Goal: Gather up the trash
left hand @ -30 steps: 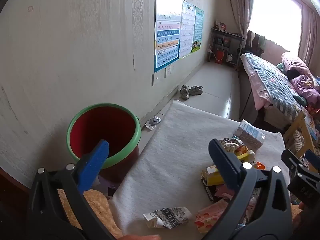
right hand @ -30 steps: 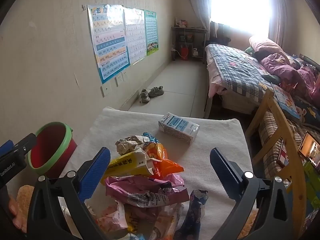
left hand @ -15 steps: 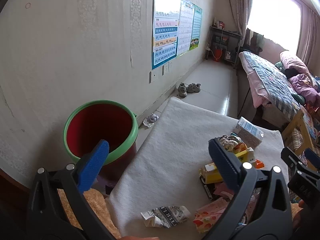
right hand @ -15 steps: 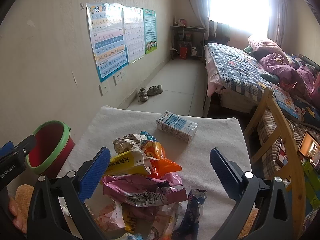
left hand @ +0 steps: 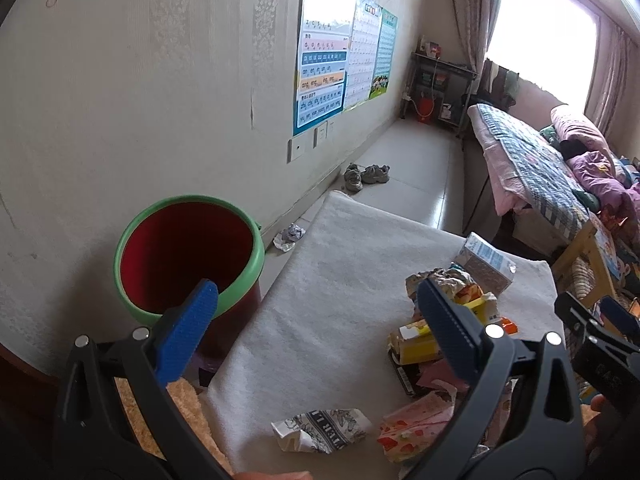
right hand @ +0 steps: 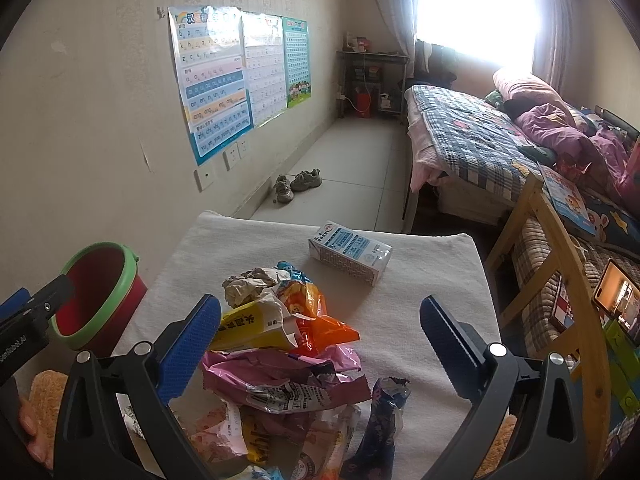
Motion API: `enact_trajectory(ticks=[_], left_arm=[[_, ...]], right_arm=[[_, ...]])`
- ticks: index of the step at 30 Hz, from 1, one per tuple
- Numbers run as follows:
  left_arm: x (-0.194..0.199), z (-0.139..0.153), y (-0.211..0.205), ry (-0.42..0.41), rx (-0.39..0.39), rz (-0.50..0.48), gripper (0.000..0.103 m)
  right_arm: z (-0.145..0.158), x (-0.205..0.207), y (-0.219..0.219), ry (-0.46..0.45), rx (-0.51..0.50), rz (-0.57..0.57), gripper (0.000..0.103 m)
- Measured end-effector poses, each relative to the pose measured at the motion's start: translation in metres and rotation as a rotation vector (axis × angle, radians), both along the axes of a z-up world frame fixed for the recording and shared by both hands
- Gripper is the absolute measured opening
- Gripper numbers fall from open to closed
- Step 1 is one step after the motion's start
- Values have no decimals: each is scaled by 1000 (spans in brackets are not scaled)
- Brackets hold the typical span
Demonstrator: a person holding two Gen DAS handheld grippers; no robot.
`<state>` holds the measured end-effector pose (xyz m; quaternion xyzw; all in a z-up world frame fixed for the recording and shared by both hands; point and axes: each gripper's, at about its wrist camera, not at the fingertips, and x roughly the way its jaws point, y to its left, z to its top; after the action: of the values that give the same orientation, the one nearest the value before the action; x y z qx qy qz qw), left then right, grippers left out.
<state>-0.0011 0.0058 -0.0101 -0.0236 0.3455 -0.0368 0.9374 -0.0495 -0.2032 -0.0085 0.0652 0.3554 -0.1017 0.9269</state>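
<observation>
The trash pile [right hand: 280, 344] sits near on the white counter [right hand: 436, 320], the red bin [left hand: 188, 256] at its left looks maybe empty, and both the left gripper [left hand: 316, 320] and right gripper [right hand: 320, 332] have wide-open jaws holding nothing.

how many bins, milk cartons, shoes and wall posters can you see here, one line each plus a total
bins: 1, the red bin with a green rim
milk cartons: 1, the carton lying on the white cloth
shoes: 2, a pair on the floor by the wall
posters: 3, in a row on the wall
total: 7
</observation>
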Motion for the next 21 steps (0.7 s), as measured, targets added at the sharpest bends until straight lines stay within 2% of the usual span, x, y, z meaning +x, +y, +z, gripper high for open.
enact_trajectory(ticks=[5, 10, 21], left_arm=[[-4, 4, -4, -54, 54, 20, 98], [2, 1, -3, -55, 65, -17, 98], [8, 4, 9, 12, -43, -27, 98]], right_arm=[[-1, 1, -1, 6, -3, 6, 96], [0, 1, 0, 5, -5, 4, 96], [-2, 1, 2, 11, -3, 3, 96]])
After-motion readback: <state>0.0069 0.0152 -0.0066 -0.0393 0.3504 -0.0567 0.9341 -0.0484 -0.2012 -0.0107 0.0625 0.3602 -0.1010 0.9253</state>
